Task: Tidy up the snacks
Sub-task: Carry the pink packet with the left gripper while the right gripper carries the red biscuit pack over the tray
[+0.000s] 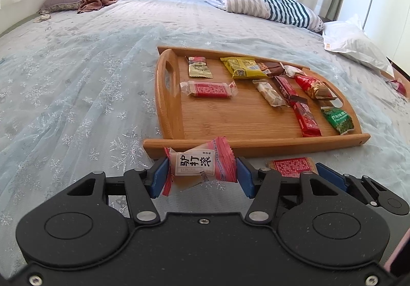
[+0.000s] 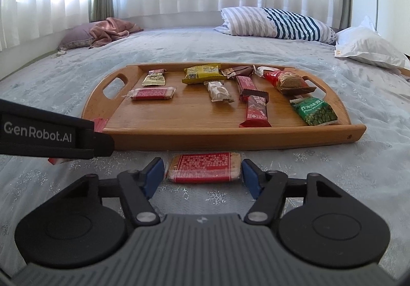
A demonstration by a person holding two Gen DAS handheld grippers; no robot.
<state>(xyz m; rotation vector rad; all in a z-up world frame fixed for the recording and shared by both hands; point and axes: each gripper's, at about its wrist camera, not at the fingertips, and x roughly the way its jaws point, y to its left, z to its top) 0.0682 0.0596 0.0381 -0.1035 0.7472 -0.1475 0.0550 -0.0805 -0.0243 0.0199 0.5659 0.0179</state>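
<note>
A wooden tray (image 1: pixel 256 146) (image 2: pixel 230 136) lies on the bed with several wrapped snacks on it. My left gripper (image 1: pixel 202 173) is shut on a pink-and-white candy packet (image 1: pixel 202 164) and holds it just above the bedspread, in front of the tray's near rim. My right gripper (image 2: pixel 202 175) has its blue pads at both ends of a red-labelled biscuit packet (image 2: pixel 203 166) that lies on the bedspread before the tray; the same packet shows in the left wrist view (image 1: pixel 292 166). Whether the pads press the packet I cannot tell.
On the tray lie a red biscuit packet (image 2: pixel 152 94), a yellow pack (image 2: pixel 202 73), a green pea pack (image 2: pixel 315 111) and red bars (image 2: pixel 256 111). A striped pillow (image 2: pixel 276 21), a white pillow (image 2: pixel 369 47) and a pink blanket (image 2: pixel 110 29) lie at the far side.
</note>
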